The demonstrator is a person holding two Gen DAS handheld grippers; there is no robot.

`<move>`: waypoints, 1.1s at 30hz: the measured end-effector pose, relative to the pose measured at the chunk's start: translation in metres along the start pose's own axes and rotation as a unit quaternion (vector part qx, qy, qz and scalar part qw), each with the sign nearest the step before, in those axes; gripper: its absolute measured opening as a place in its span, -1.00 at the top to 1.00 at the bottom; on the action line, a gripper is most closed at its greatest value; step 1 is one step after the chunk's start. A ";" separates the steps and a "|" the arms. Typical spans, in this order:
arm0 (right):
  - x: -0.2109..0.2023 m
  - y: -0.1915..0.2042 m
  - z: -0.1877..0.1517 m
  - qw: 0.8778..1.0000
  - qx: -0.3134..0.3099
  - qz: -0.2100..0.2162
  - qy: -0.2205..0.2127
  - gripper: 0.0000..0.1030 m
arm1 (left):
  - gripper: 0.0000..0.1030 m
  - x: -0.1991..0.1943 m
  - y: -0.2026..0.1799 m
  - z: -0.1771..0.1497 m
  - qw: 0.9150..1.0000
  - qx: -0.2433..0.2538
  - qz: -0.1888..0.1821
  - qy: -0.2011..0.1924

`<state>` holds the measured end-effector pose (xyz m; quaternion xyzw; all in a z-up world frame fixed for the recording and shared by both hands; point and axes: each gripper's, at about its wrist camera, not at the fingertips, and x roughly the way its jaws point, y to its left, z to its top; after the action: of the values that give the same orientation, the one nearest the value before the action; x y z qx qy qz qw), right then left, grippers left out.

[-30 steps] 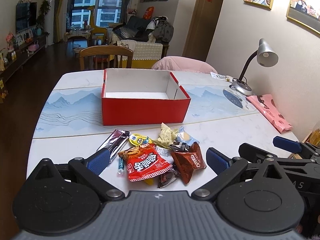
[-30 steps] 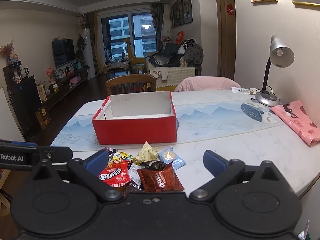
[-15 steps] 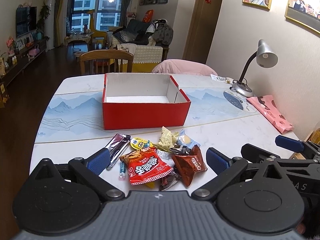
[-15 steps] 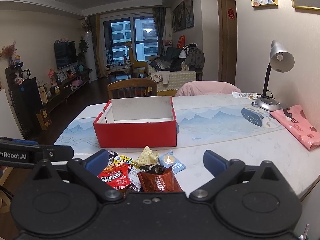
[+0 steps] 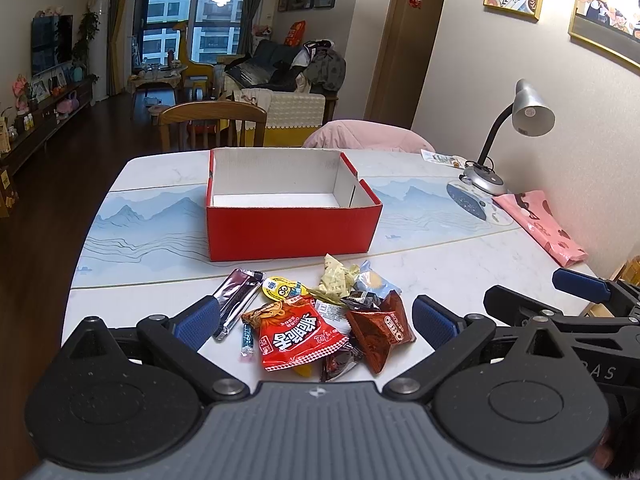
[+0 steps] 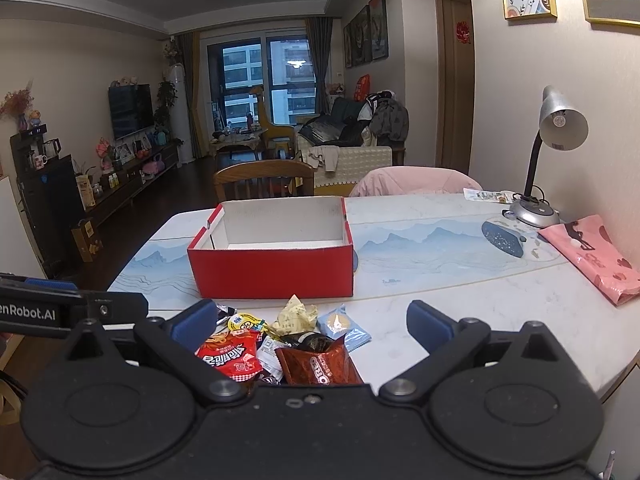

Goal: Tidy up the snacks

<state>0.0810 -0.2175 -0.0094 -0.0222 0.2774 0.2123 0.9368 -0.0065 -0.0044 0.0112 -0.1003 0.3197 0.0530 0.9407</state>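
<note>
A pile of snack packets lies at the table's near edge: a red Korean packet (image 5: 298, 334), a brown Oreo packet (image 5: 382, 328), a silver bar (image 5: 238, 296), a yellow Minions packet (image 5: 282, 287), a cream wrapper (image 5: 336, 278) and a light blue packet (image 5: 374, 282). An open, empty red box (image 5: 292, 228) stands behind them. My left gripper (image 5: 316, 322) is open and empty, hovering above the pile. My right gripper (image 6: 312, 322) is open and empty over the same pile, with the Oreo packet (image 6: 318, 366) and red packet (image 6: 230, 358) below it and the red box (image 6: 272, 272) beyond.
A desk lamp (image 5: 516, 120) and a pink bag (image 5: 540, 228) sit at the table's right side by the wall. A blue mountain-print runner (image 5: 140, 224) crosses the table. A wooden chair (image 5: 212, 124) and a pink-draped chair (image 5: 368, 138) stand at the far side.
Both grippers have lifted and tilted up slightly, so the box and snacks sit a little lower in both views. Nothing on the table has moved.
</note>
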 end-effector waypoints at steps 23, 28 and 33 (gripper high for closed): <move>-0.002 0.007 0.006 1.000 -0.009 -0.003 -0.003 -0.97 | -1.00 -0.005 0.007 0.006 1.000 -0.002 -0.002 -0.004; 0.007 0.005 0.007 1.000 -0.012 0.001 0.005 -0.97 | -1.00 0.005 0.008 0.004 1.000 -0.007 -0.003 0.004; 0.024 0.004 0.004 1.000 -0.013 0.009 0.012 -0.97 | -1.00 0.020 0.011 0.005 1.000 -0.007 0.001 0.017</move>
<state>0.0991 -0.2039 -0.0183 -0.0346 0.2861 0.2236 0.9311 0.0104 0.0076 0.0010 -0.1076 0.3355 0.0545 0.9343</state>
